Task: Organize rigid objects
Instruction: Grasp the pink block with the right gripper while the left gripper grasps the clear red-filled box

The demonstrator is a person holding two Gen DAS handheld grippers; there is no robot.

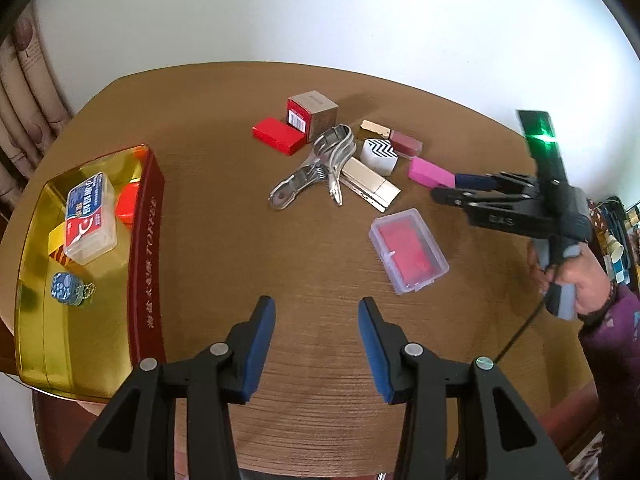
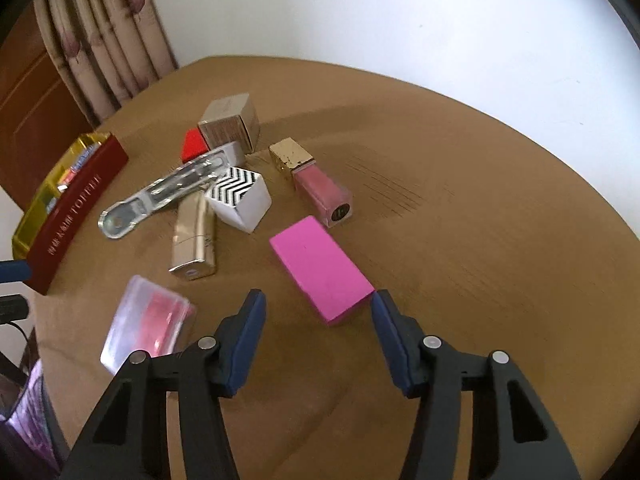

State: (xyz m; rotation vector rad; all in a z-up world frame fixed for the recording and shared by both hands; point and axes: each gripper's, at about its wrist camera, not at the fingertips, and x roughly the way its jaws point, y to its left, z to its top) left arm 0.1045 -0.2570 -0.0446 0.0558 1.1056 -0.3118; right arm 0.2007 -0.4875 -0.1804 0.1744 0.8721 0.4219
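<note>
A pink block (image 2: 320,268) lies on the brown table, its near end between the fingers of my right gripper (image 2: 318,298). The right pad is at the block's corner, the left pad stands apart from it, so the jaws are open. In the left wrist view that right gripper (image 1: 450,186) reaches the pink block (image 1: 430,172) from the right. My left gripper (image 1: 316,308) hangs open over bare table with nothing between its fingers. A red tin (image 1: 148,240) with a gold inside stands at the left and holds a blue-labelled clear box (image 1: 90,216).
A pile lies mid-table: a metal clip (image 1: 316,172), gold tube (image 1: 372,184), zigzag box (image 1: 380,154), lip gloss (image 1: 400,140), red block (image 1: 278,135) and cardboard box (image 1: 316,114). A clear case (image 1: 408,250) with a red inside lies nearer. A person's hand (image 1: 580,276) holds the right gripper.
</note>
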